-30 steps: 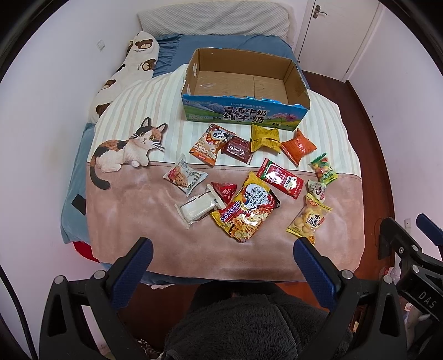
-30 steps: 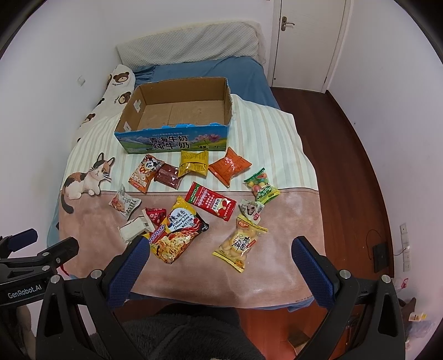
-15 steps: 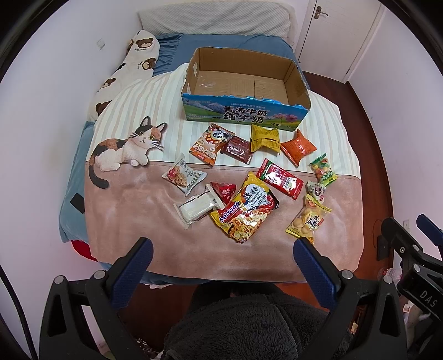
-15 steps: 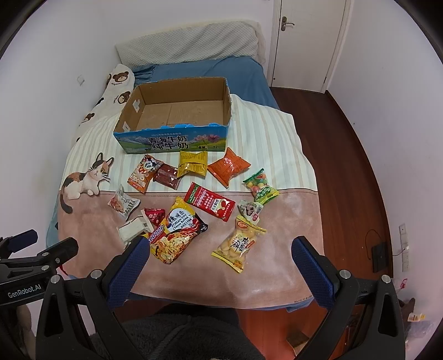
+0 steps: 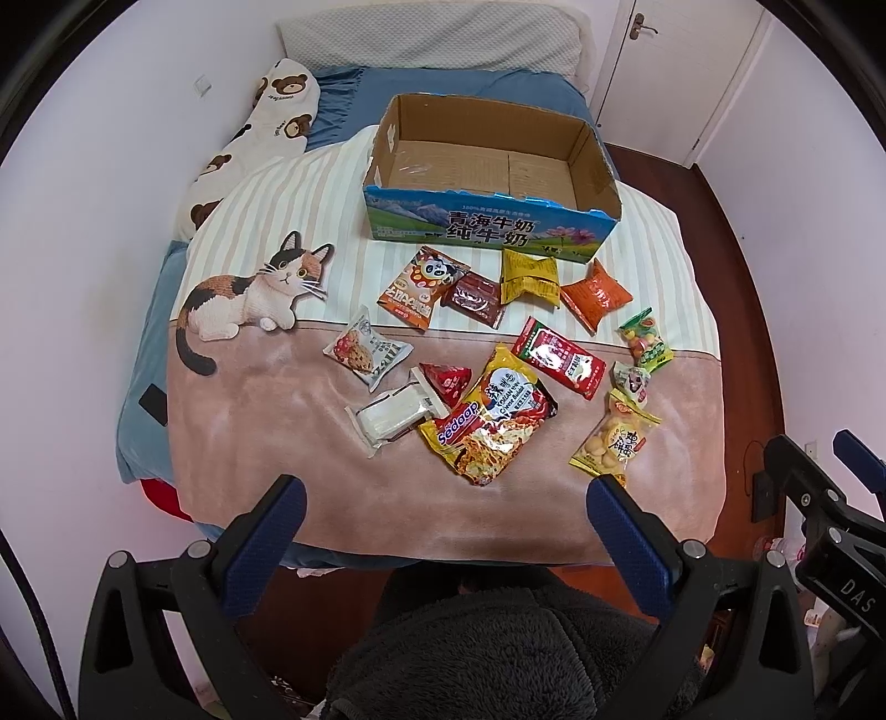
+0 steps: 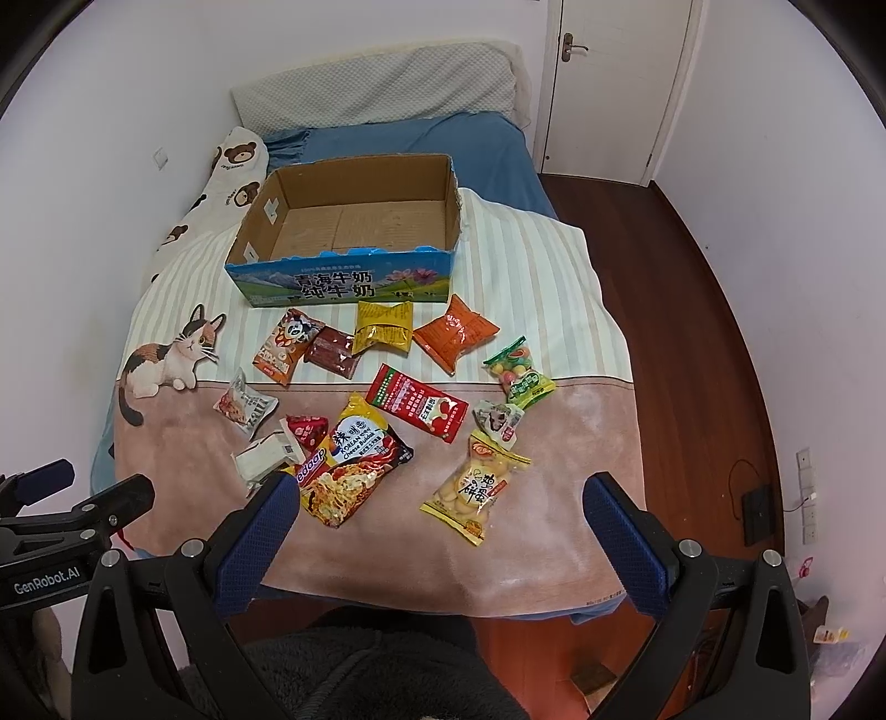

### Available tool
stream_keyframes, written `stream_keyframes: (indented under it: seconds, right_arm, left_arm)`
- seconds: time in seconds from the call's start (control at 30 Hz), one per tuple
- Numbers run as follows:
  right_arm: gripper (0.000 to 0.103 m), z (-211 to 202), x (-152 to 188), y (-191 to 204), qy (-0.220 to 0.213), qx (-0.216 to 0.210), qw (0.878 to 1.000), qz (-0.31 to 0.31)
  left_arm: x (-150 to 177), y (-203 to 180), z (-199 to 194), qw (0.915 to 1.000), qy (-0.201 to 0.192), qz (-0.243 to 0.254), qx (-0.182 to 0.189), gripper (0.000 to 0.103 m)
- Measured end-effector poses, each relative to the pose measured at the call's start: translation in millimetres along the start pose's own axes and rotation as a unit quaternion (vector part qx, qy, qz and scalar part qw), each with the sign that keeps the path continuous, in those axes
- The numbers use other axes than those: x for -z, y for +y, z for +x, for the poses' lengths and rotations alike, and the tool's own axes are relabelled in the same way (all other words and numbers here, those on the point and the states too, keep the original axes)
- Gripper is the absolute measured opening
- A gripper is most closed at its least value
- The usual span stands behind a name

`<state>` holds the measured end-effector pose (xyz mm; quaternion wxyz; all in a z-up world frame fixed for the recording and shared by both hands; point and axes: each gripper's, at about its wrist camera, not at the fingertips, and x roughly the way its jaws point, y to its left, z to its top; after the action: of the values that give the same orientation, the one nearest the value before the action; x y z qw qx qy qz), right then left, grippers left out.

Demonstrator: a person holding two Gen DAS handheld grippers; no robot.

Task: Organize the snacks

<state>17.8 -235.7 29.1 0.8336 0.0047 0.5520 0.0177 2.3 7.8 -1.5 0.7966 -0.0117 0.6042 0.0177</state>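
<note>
Several snack packets lie scattered on a bed blanket: a yellow noodle pack, a red sachet, a yellow biscuit bag, orange and yellow pouches, a white packet. Behind them stands an empty cardboard box with a blue printed front. My left gripper hovers open above the bed's near edge, holding nothing. My right gripper is also open and empty, just short of the noodle pack and the biscuit bag.
A bear-print pillow and a grey pillow lie at the bed's head. A white door and wooden floor are to the right. A person's dark fleecy garment fills the bottom of both views.
Both grippers have drifted slightly toward the bed; the snacks sit a little lower in the views. Nothing was touched or grasped.
</note>
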Motion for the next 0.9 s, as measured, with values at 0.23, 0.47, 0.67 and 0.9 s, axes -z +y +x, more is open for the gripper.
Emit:
stream_keyframes:
  seconds: [0.23, 0.47, 0.67, 0.9]
  right_arm:
    - [0.103, 0, 0, -1, 0.000, 0.000, 1.000, -0.001]
    - [0.103, 1, 0, -1, 0.001, -0.001, 1.000, 0.000]
    - [0.103, 2, 0, -1, 0.002, -0.001, 1.000, 0.000]
    - [0.103, 22, 1, -13, 0.015, 0.003, 0.999, 0.029]
  left_arm:
    - [-1, 0, -1, 1.0000, 0.000, 0.000, 0.001, 0.103]
    - [-3, -1, 2, 1.0000, 0.001, -0.001, 0.003, 0.103]
    - [-4, -1, 4, 1.0000, 0.002, -0.002, 0.003, 0.103]
    - [-11, 10, 27, 0.9999, -0.012, -0.009, -0.006, 0.103]
